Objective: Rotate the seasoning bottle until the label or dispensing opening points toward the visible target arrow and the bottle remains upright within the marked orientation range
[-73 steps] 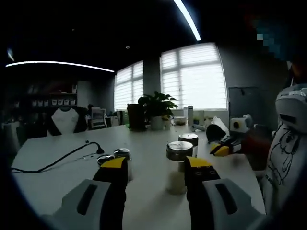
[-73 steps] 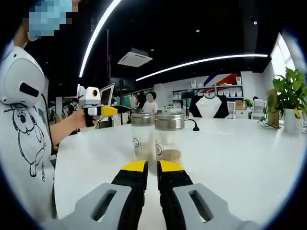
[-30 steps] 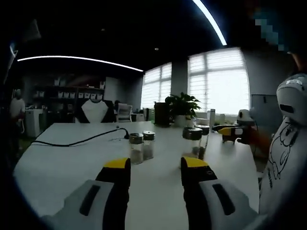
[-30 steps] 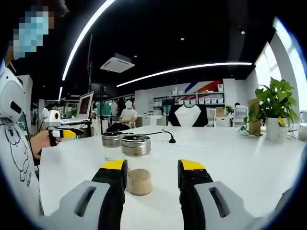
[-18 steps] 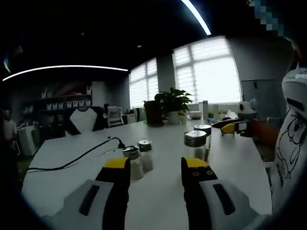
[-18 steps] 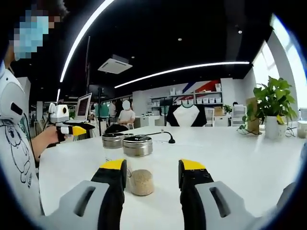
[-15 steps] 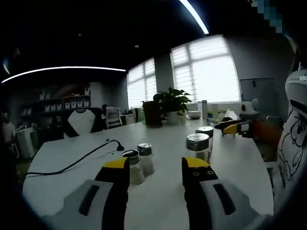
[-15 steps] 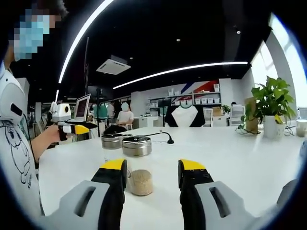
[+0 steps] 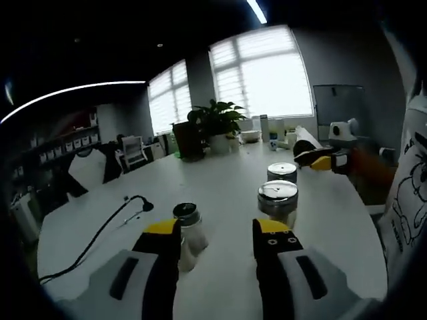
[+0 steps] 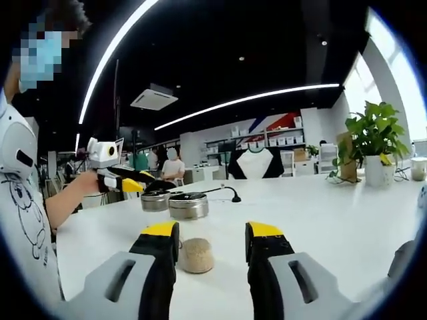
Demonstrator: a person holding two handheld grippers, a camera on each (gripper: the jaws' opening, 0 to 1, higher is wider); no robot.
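Two clear seasoning jars with metal lids stand side by side on the white table (image 9: 220, 180). In the left gripper view the nearer jar (image 9: 278, 200) is just beyond my right jaw and the farther jar (image 9: 282, 173) is behind it. My left gripper (image 9: 217, 230) is open and holds nothing. In the right gripper view the near jar (image 10: 189, 230), with pale grains at its bottom, stands just past my left jaw, beside the second jar (image 10: 155, 201). My right gripper (image 10: 211, 232) is open and apart from the jar. The left gripper (image 10: 131, 185) hovers behind the jars.
A small metal-capped shaker (image 9: 189, 223) stands by my left jaw. A black cable (image 9: 100, 233) runs across the table's left part. A potted plant (image 9: 213, 127) and small items sit at the far end. The right gripper (image 9: 319, 162) enters from the right, and a person's white shirt (image 9: 407, 200) is beyond it.
The left gripper's camera has risen and now looks down more on the jars. In the right gripper view the left gripper has come closer to the jars. Both grippers stay open.
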